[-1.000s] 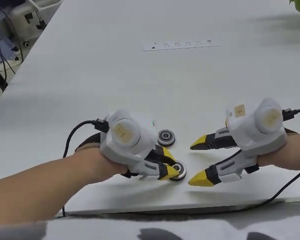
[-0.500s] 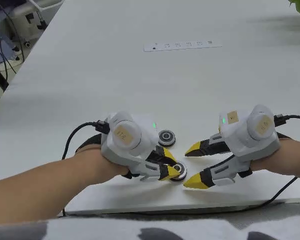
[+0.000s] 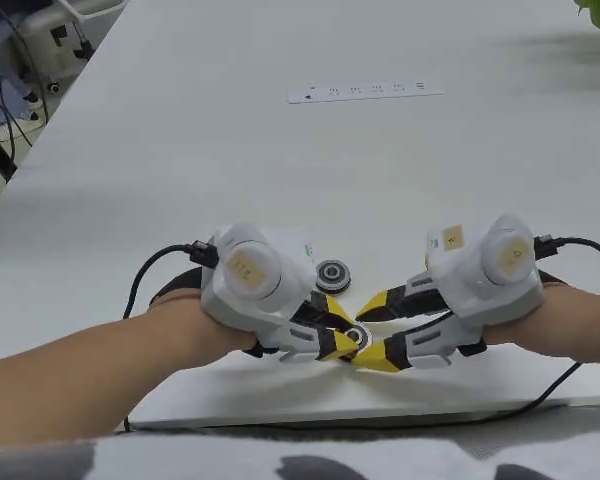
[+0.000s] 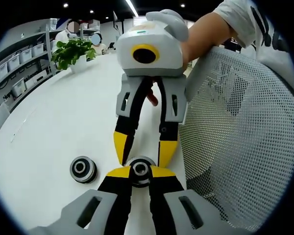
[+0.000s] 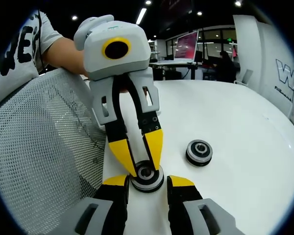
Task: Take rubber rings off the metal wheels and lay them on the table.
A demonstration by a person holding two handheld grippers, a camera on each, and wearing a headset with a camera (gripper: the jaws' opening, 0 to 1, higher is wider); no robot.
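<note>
Pinching one wheel (image 5: 147, 177), left gripper (image 4: 139, 171) fingers crowd right gripper (image 5: 148, 181), its grip unclear; second wheel (image 5: 199, 152) beside.

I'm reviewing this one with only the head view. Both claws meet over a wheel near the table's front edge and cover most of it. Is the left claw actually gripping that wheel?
Observer: Yes. In the left gripper view, the left claw has both yellow tips pressed against the sides of the wheel.
Operator: And the right claw?
Observer: In the right gripper view, the right claw is open, with one tip on each side of the same wheel. I cannot tell whether the tips touch it.
Operator: Is there anything beside the bench that I'm missing?
Observer: A mesh chair back stands close by the edge of the table, next to the claws.
</note>
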